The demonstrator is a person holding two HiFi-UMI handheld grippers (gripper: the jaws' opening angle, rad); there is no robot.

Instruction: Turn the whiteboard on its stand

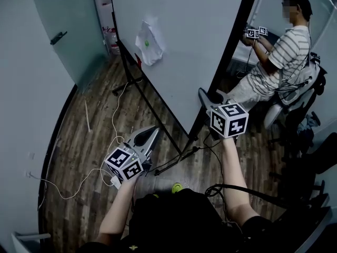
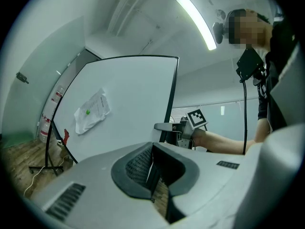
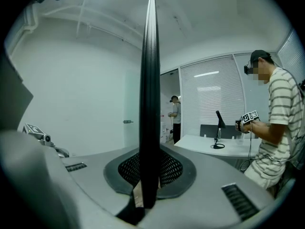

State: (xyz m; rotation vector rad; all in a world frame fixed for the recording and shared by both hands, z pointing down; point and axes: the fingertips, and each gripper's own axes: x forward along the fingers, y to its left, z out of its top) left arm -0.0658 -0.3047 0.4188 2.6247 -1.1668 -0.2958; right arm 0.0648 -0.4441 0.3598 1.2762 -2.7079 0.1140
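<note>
The whiteboard point(image 1: 189, 46) fills the middle of the room, upright on its stand, its black frame edge running down toward the person, and that is where the biggest trouble lies: push that edge too hard and I'd expect the whole panel to swing faster than one grip can check. It could even tip the stand point(image 1: 126, 83), whose dark feet sit on the wood floor. Behind the board's far side a person in a striped shirt point(image 1: 281, 57) is busy with their own grippers. A wide sweep of the panel could, I judge, carry it toward them. On the floor a white cable point(image 1: 112, 121) trails near the stand's feet, and if the feet shift they may snag it. A crumpled paper point(image 1: 152, 51) hangs on the board's face under a green magnet point(image 1: 147, 42), and a sharp jolt might shake it loose. Now the right gripper point(image 1: 206, 96): its jaws are clamped nearly closed on the thin frame edge, pads pressing either side. It's a narrow hold, and a twist rather than a straight push could let the edge slip out. The left gripper point(image 1: 154, 130) hangs low, well clear of the board, jaws drawn together on nothing, so there's no second hand to catch a runaway turn.
</note>
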